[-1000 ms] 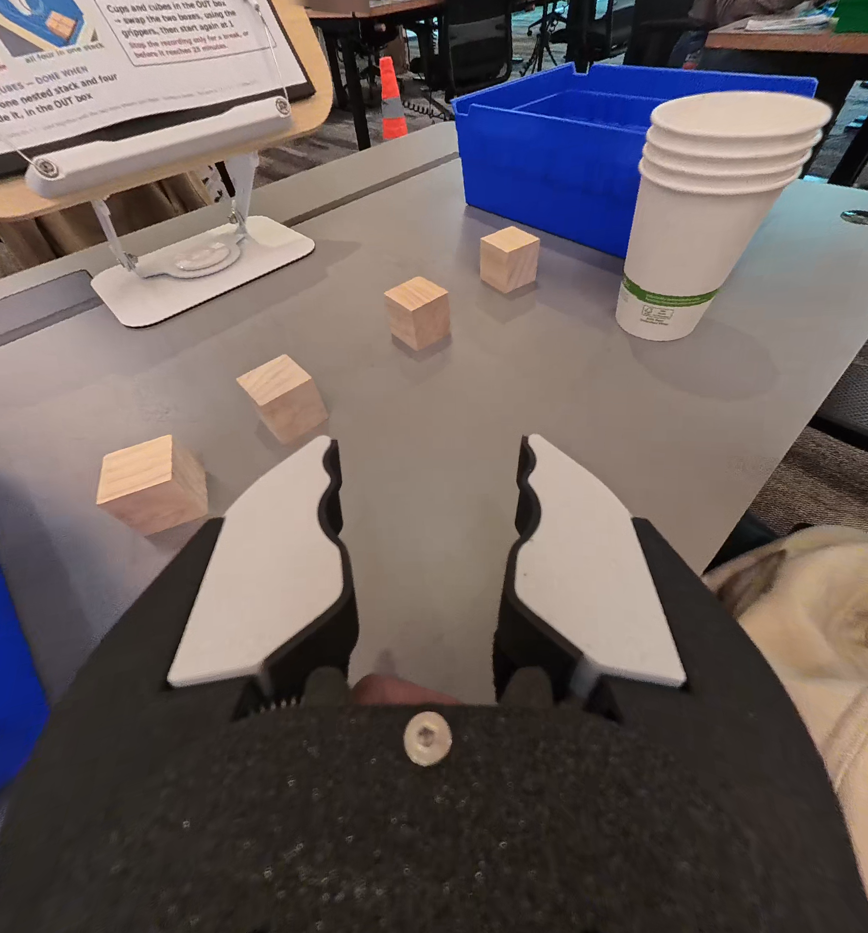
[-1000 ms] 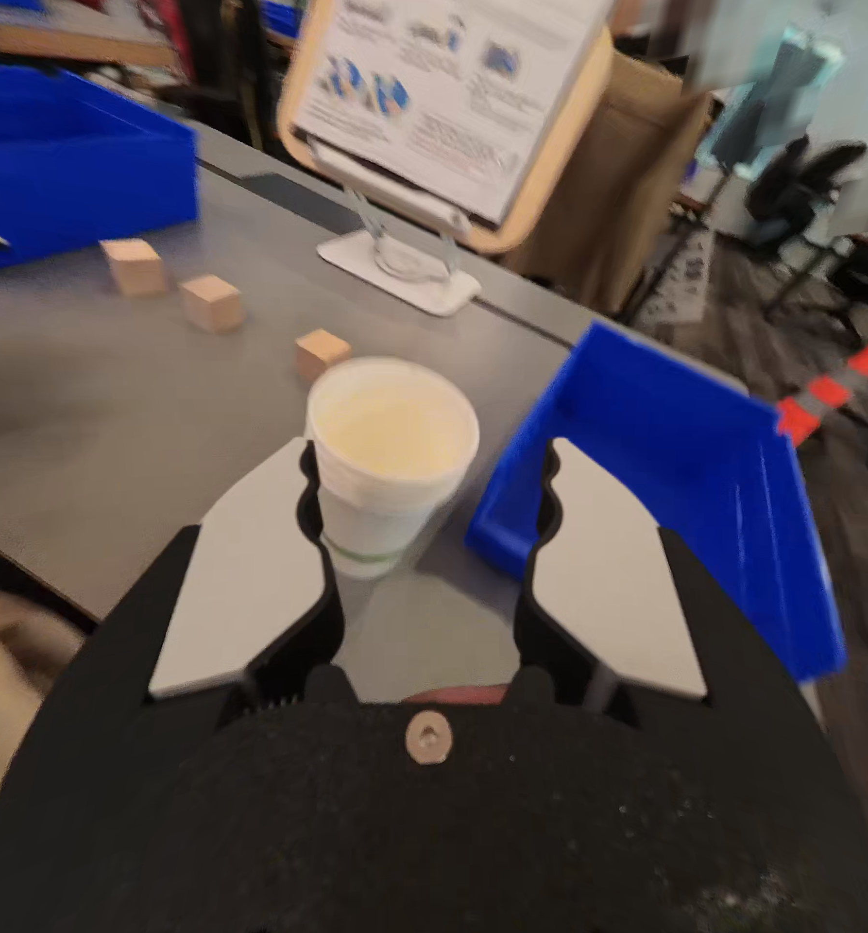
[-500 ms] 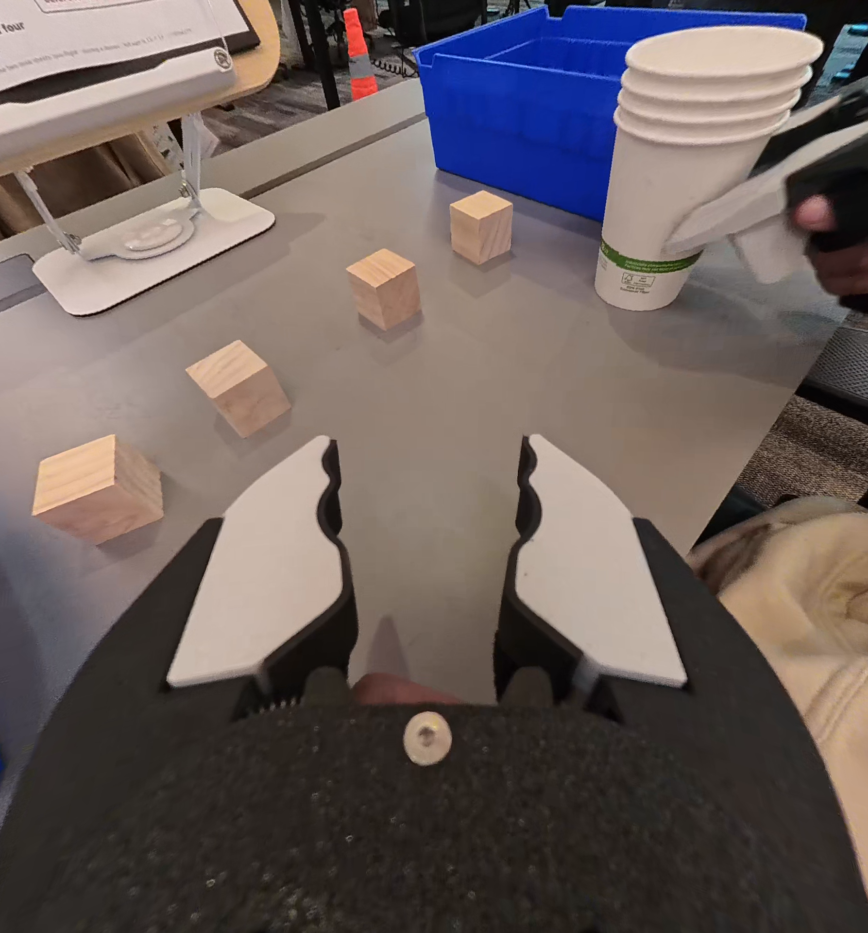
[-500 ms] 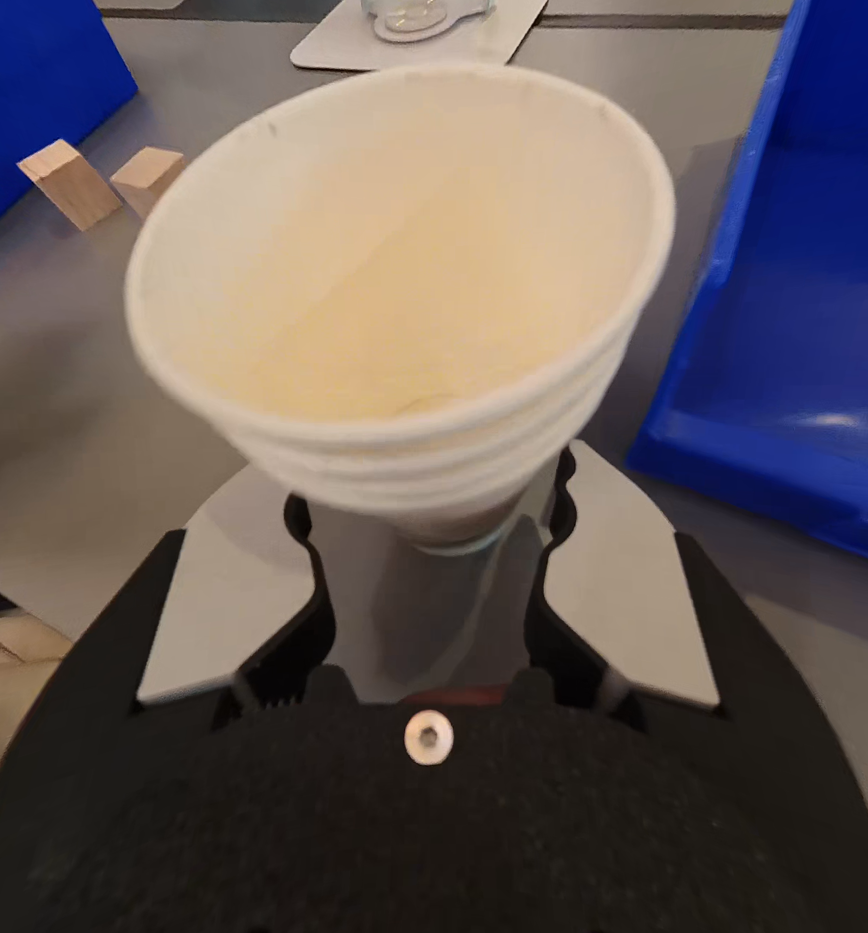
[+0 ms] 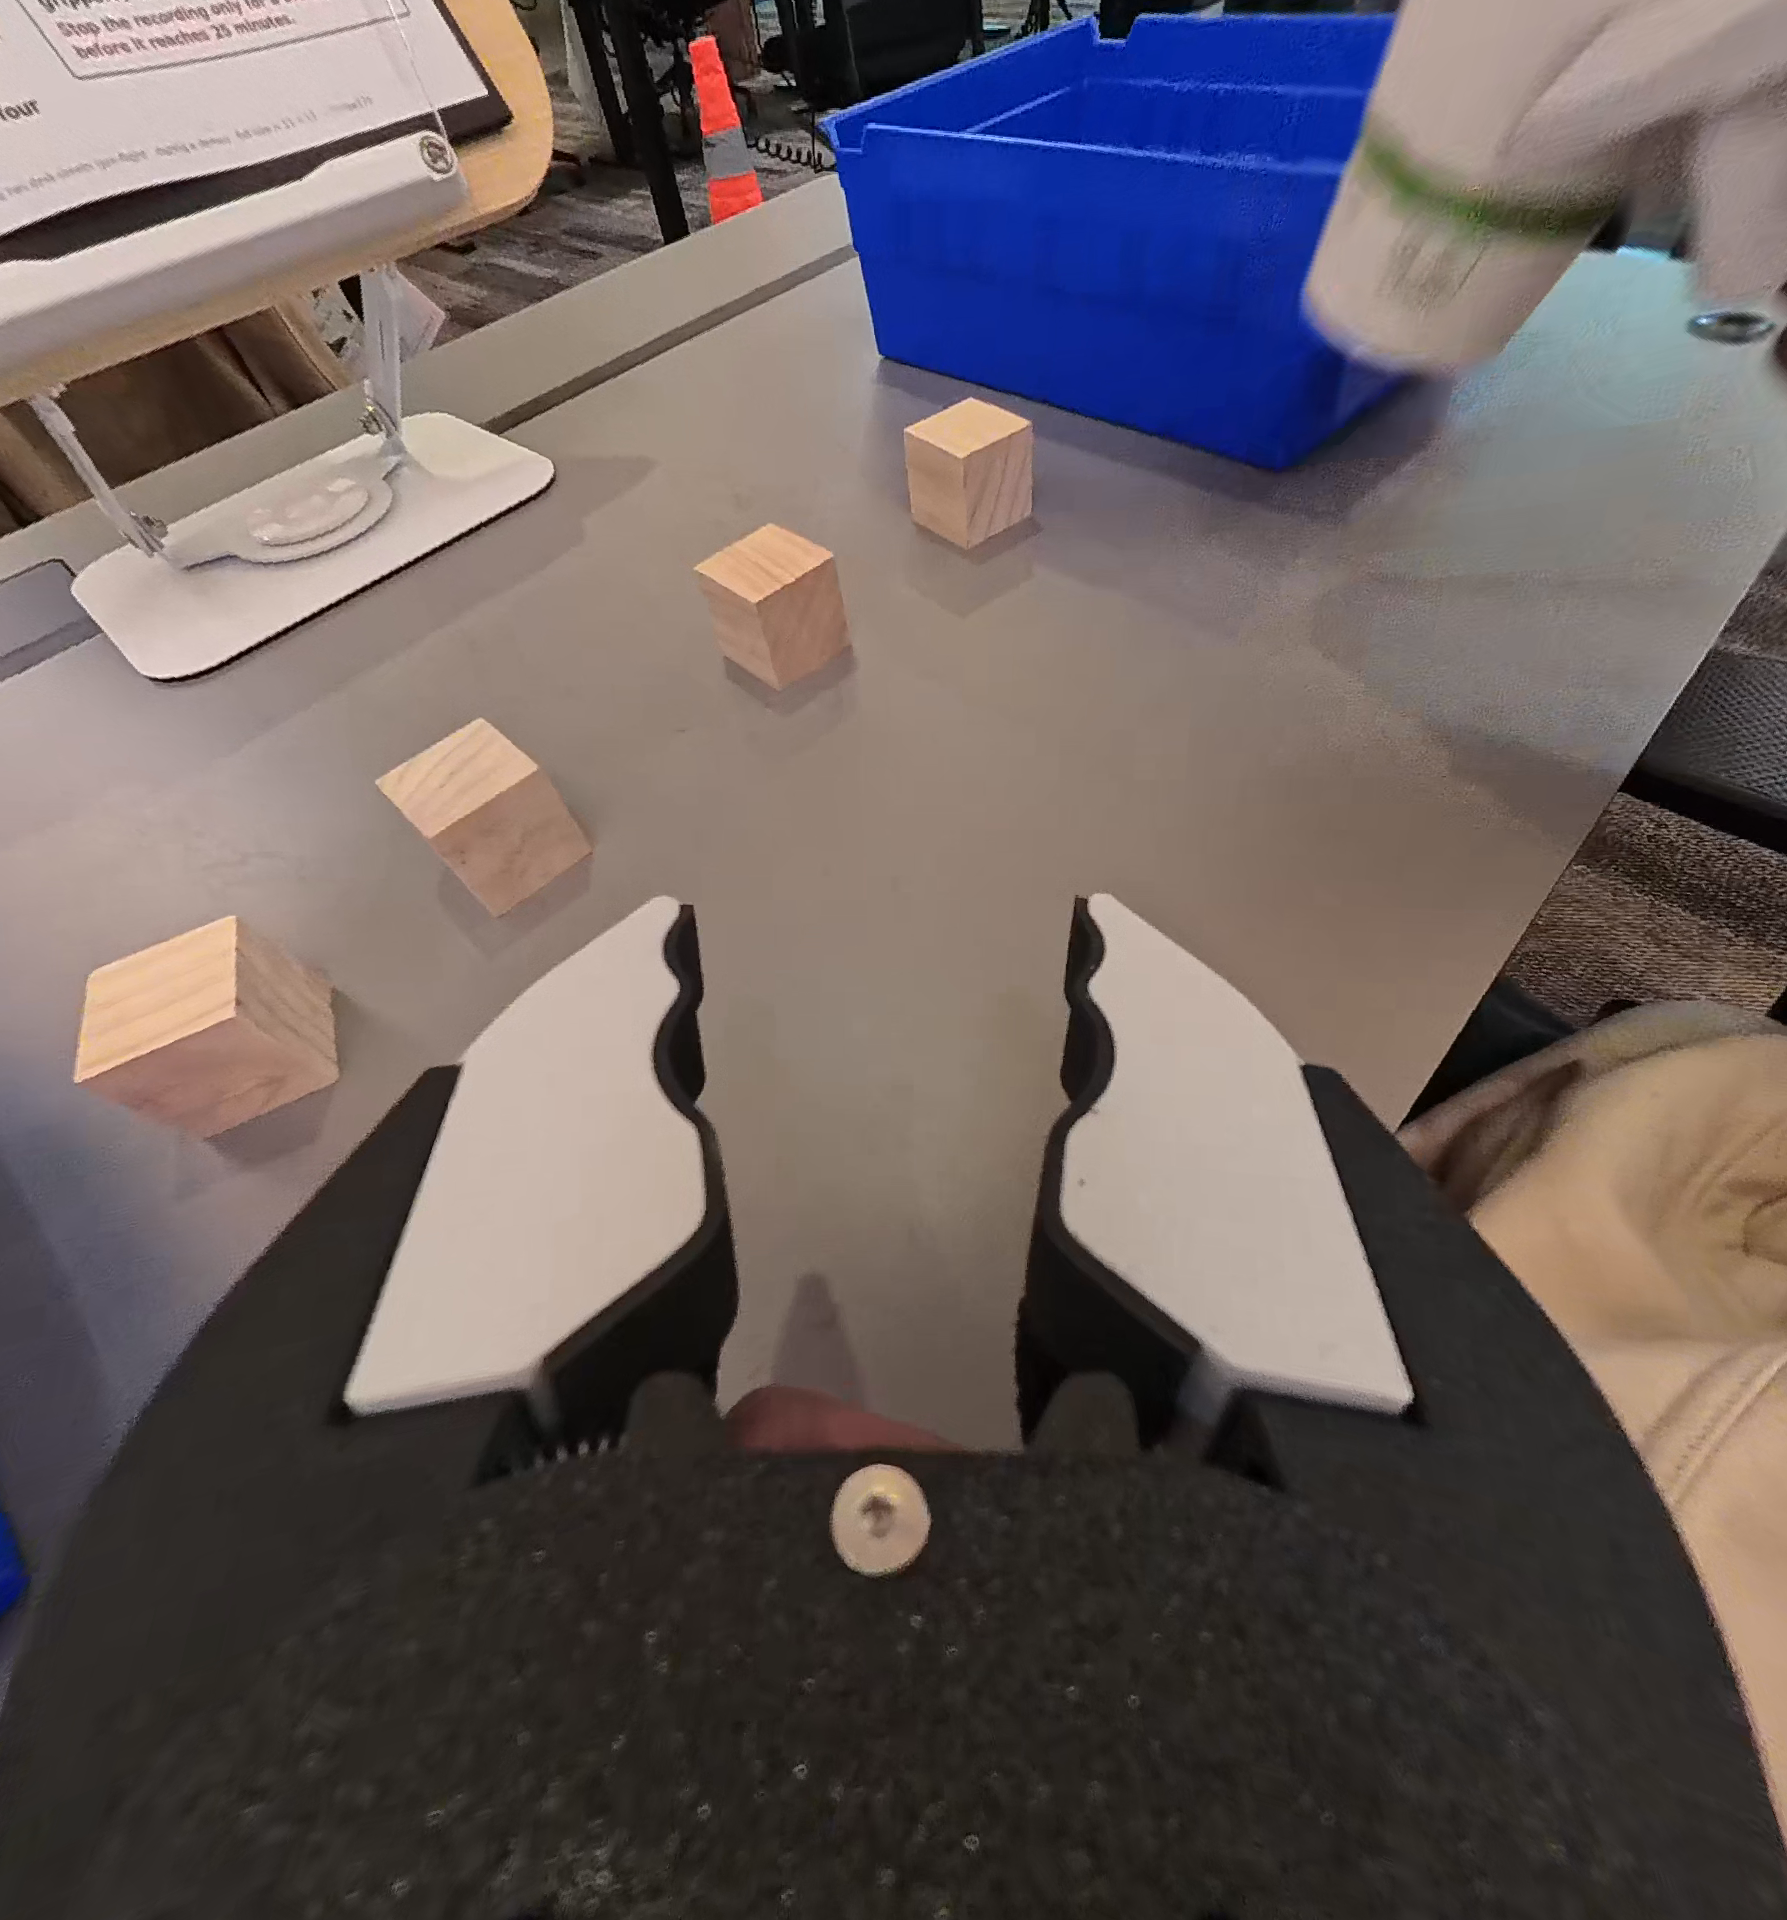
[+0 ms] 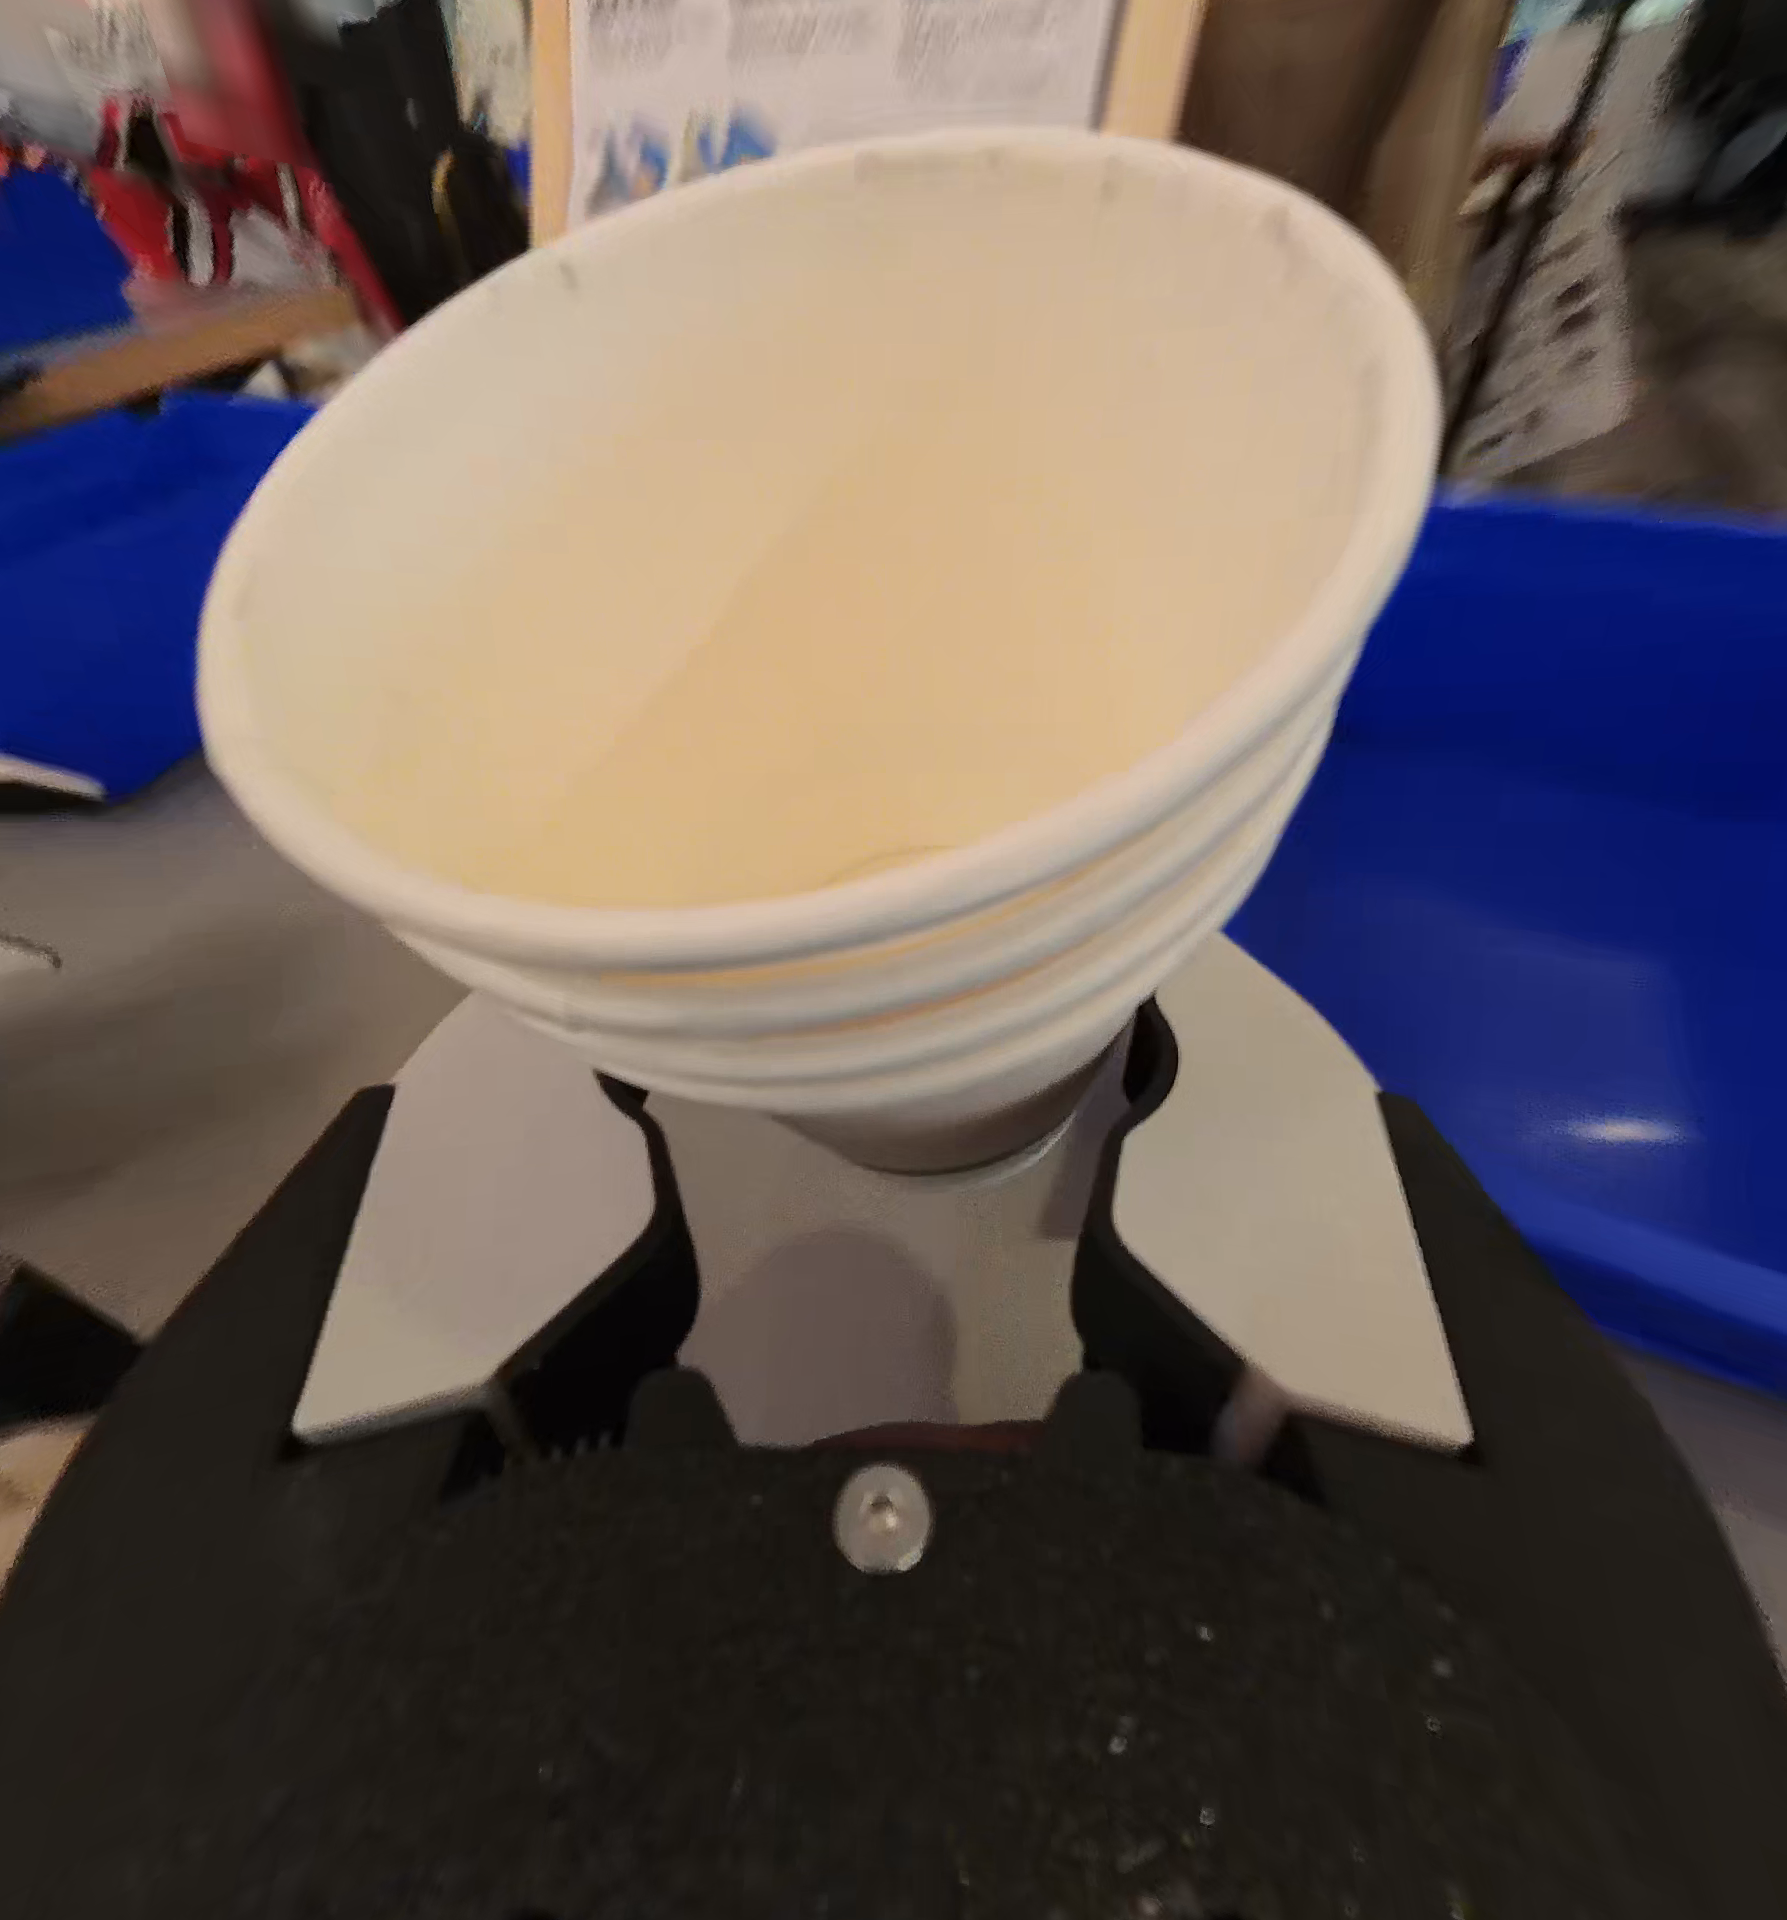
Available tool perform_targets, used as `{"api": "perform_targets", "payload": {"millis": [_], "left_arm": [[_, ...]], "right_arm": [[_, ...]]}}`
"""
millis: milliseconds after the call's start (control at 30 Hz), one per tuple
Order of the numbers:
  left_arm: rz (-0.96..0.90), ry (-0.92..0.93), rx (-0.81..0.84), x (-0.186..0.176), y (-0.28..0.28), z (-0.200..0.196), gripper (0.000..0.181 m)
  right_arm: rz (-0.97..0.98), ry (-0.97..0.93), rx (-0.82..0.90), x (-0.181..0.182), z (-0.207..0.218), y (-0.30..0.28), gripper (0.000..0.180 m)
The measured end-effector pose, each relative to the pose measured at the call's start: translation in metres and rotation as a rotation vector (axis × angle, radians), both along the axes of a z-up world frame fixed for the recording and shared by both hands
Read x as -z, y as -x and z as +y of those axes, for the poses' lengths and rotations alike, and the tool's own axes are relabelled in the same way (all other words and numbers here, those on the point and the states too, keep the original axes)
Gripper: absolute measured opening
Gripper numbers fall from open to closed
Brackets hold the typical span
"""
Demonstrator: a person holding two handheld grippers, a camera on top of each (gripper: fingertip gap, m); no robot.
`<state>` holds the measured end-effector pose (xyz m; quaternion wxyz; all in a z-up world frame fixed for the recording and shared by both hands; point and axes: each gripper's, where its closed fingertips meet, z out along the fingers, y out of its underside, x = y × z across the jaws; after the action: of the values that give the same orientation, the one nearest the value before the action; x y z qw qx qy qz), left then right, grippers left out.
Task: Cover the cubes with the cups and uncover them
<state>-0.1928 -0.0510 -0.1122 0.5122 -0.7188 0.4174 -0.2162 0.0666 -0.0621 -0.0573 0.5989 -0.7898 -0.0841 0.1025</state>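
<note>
The right gripper [image 6: 894, 1132] clamped the nested cups [image 6: 816, 582] aloft beyond the table's [image 5: 1128, 831] right edge; the left gripper [image 5: 884, 997] gaped empty. Four cubes [image 5: 773, 603] lay uncovered mid-table. Tilted, the stack might slip or shed cups.

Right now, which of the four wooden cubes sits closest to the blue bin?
The far-right cube, last in the row and farthest from the left gripper. It sits just in front of the blue bin; the other three trail away leftward.

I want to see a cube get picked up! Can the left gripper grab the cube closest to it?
Probably yes. The left gripper is open and empty, and the nearest cube sits uncovered on the table just to its left, nothing between them.
</note>
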Motion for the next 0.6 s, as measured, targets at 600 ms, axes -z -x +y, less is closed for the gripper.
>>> {"api": "perform_targets", "payload": {"millis": [600], "left_arm": [[0.002,-0.036,-0.033,-0.01,0.007,0.003,0.066]], "right_arm": [[0.021,0.153,0.228,0.004,0.21,-0.177,0.091]]}}
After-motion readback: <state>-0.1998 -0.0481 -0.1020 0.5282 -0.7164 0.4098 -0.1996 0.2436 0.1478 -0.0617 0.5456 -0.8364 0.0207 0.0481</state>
